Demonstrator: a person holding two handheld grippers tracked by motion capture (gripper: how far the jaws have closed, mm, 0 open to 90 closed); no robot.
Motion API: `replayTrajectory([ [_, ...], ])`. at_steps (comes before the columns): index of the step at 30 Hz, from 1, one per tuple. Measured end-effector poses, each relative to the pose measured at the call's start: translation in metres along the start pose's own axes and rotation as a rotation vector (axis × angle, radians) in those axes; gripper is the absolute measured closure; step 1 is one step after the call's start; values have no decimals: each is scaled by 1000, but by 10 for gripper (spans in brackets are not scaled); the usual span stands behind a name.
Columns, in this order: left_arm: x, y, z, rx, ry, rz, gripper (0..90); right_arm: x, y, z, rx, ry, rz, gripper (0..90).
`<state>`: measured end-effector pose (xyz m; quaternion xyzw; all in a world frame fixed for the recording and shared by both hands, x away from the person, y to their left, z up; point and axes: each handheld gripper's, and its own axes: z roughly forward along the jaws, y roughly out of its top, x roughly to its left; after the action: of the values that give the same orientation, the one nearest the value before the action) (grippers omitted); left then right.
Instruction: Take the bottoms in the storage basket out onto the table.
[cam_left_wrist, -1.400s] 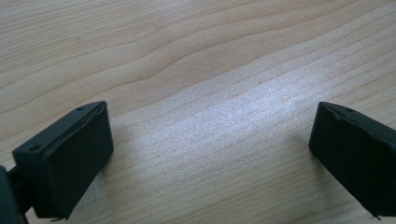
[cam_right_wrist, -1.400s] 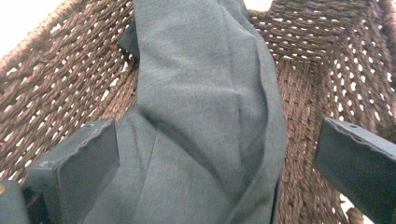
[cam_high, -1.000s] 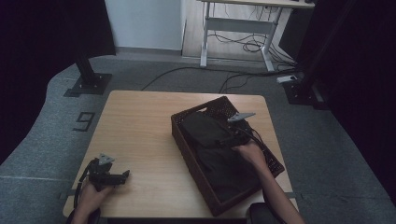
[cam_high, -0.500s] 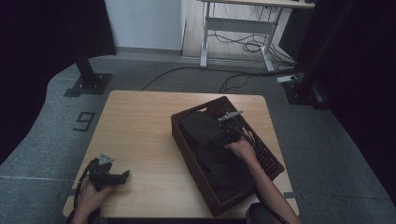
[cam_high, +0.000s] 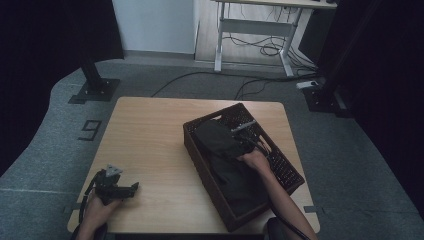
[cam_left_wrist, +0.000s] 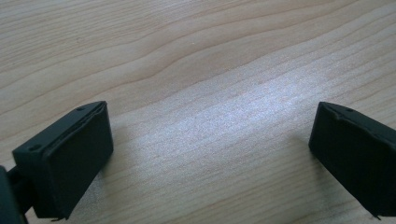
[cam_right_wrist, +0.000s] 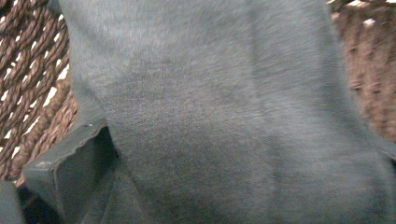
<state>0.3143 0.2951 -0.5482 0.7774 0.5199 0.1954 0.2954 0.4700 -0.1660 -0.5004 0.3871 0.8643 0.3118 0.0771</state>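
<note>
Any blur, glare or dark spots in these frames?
High view: dim, dark cloth blends into the basket. Left gripper view: sharp, soft glare on the table. Right gripper view: close cloth looks soft, slightly blurred.

Basket (cam_high: 285, 172) on the table's (cam_high: 150, 135) 3 o'clock half, cloth (cam_high: 225, 150) inside it. Right gripper (cam_high: 240, 142) in the basket, against the cloth. Left gripper (cam_high: 125, 189) at the table's 7 o'clock corner, well apart from the basket.
</note>
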Motion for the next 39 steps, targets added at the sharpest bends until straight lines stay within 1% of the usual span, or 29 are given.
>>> replayTrajectory([
  [4,0,0,0,0,0,0,0,7,1,6,39,4,-28,0],
  [7,0,0,0,0,0,1,0,15,3,10,49,17,-33,0],
  [10,0,0,0,0,0,0,0,21,5,13,61,10,-47,0],
  [11,0,0,0,0,0,0,0,21,5,14,62,3,-50,0],
  [12,0,0,0,0,0,0,0,20,5,14,63,0,-42,0],
  [14,0,0,0,0,0,0,0,16,5,14,50,-6,-17,0],
  [16,0,0,0,0,0,0,0,12,4,13,40,-28,3,0],
  [18,0,0,0,0,0,0,0,7,3,13,44,-51,3,0],
  [19,0,0,0,0,0,0,0,5,2,13,48,-54,9,0],
  [21,0,0,0,0,0,0,0,4,2,14,51,-50,14,0],
  [25,0,0,0,0,0,0,0,6,2,19,62,-47,2,0],
  [27,0,0,0,0,0,0,0,9,2,21,65,-40,1,0],
  [30,0,0,0,0,0,0,0,17,3,23,69,-6,-8,0],
  [32,0,0,0,0,0,0,0,19,3,25,71,-18,-16,0],
  [34,0,0,0,0,0,0,0,18,3,24,67,-11,-11,0],
  [39,0,0,0,0,0,0,0,13,2,27,53,-5,27,0],
])
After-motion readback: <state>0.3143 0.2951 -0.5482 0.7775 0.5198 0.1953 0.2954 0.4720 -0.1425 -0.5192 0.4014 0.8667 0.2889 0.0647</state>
